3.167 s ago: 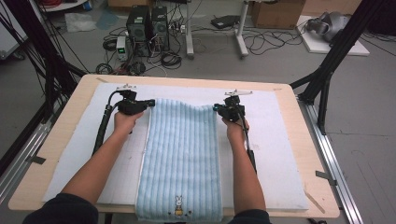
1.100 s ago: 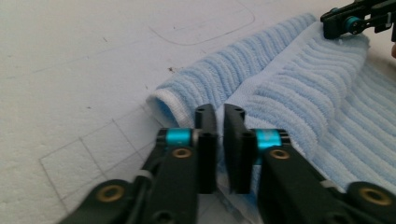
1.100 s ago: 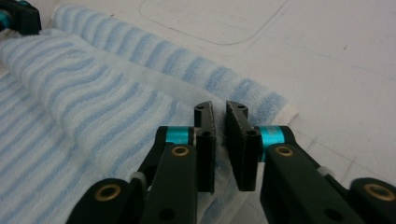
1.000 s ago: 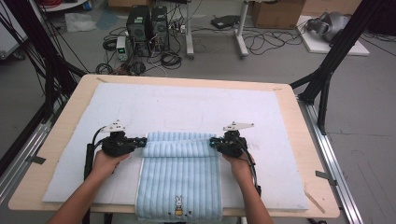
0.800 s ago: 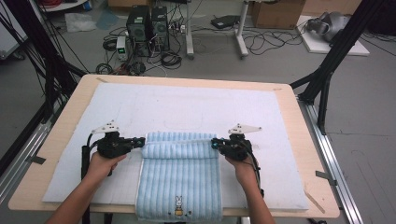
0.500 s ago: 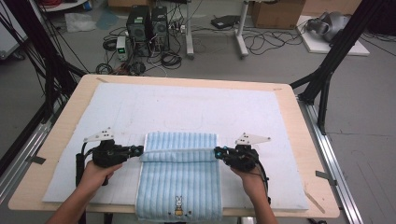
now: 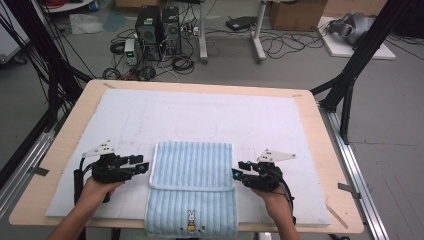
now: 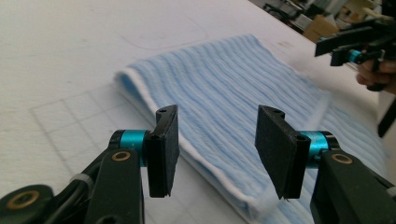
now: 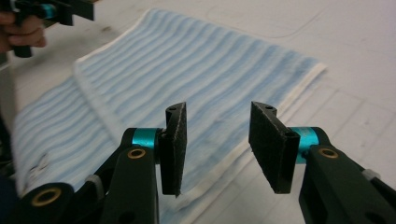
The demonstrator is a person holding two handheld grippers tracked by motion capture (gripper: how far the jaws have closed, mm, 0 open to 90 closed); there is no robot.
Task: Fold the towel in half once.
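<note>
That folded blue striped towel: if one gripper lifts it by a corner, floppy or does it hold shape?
Probably floppy: the blue striped towel lies folded flat, its top layer draped over the lower one. Lifted by one corner, the fold would likely fall open. Likely light, and its ribbed terry should not slip much on the white mat.

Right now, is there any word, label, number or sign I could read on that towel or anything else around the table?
No readable text anywhere.
Light blue striped terry towel: a small embroidered rabbit figure near its front edge, a picture, not letters.
Black computer towers on the floor behind the table: any labels are too small to read.
Cardboard box at the back: no legible print.
</note>
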